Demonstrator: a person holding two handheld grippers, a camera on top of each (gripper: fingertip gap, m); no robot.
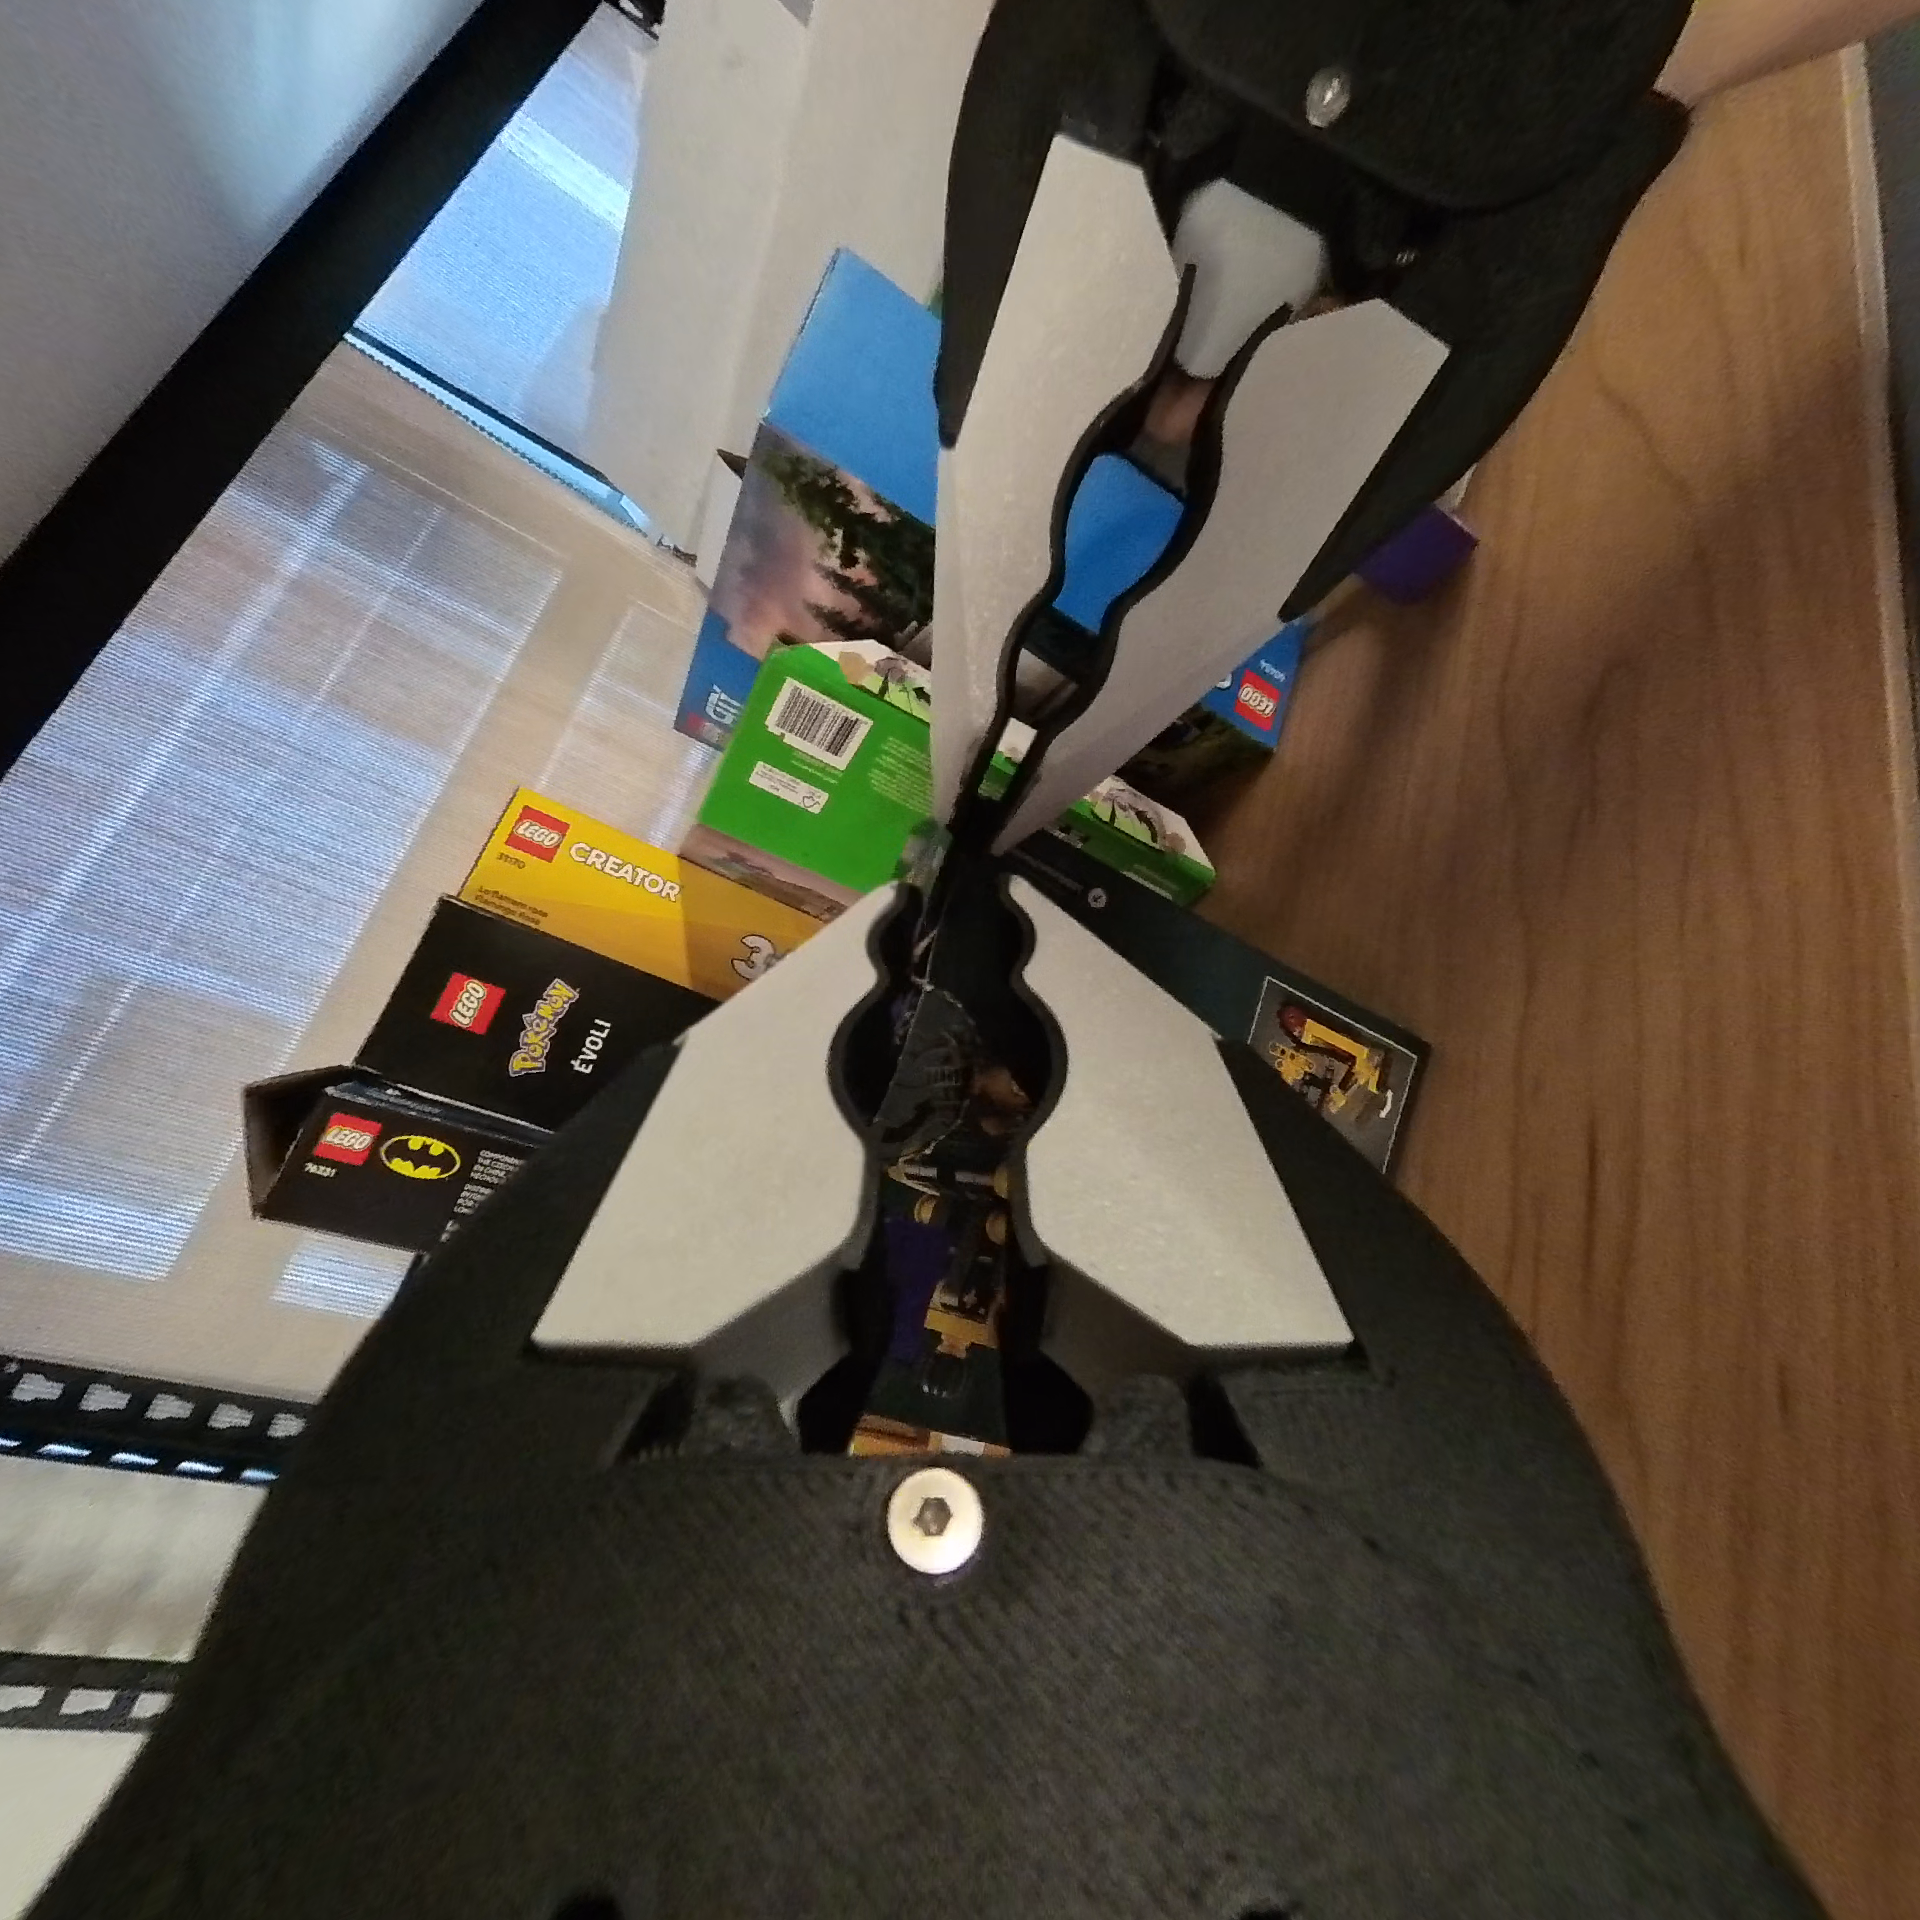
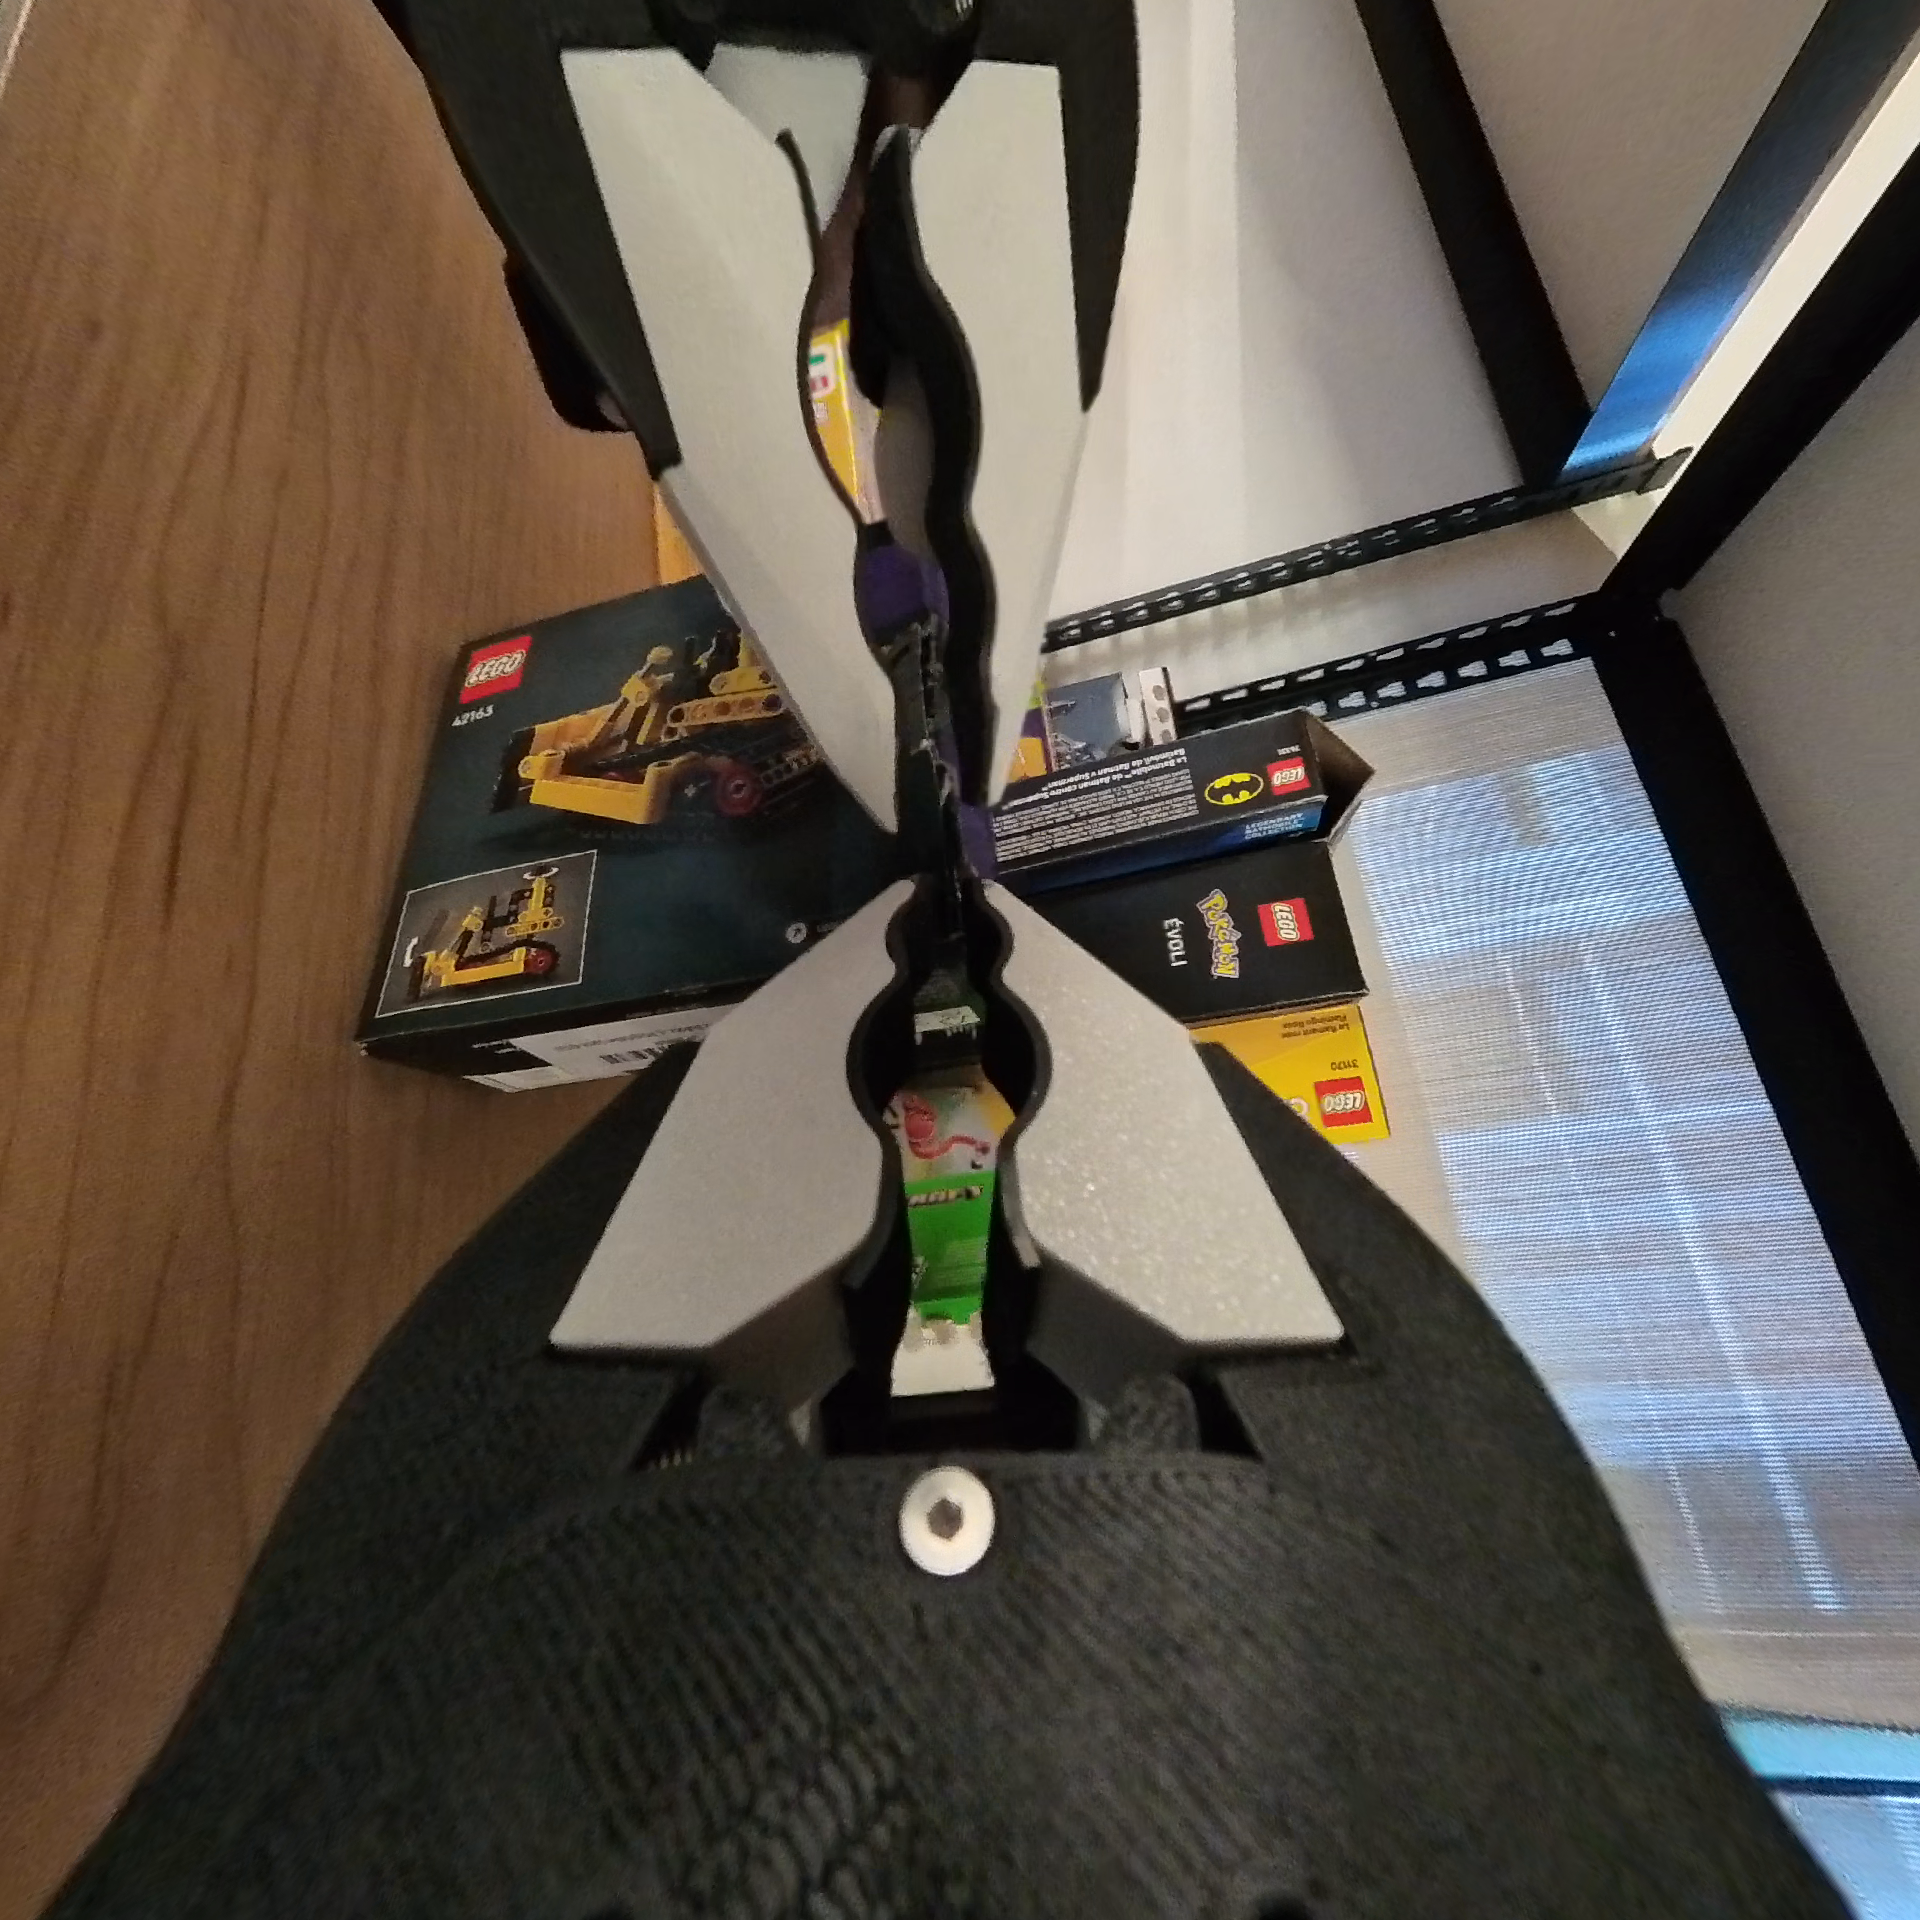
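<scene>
Soft daylight, blurred wide-angle edges

The two grippers are meeting tip to tip, the left gripper [image 1: 951,883] facing the right gripper [image 2: 951,883], so nothing is passing between them. Behind the tips, boxes are crowding the wooden surface [image 1: 1662,935]: a dark bulldozer box [image 2: 623,821] lying flat, a green box [image 1: 821,769], a yellow box [image 1: 623,894], two black boxes [image 1: 520,1029] and a tall blue box [image 1: 831,468]. Bare wood is lying open beside the bulldozer box. A black frame [image 2: 1766,779] is closing off the far side.
</scene>
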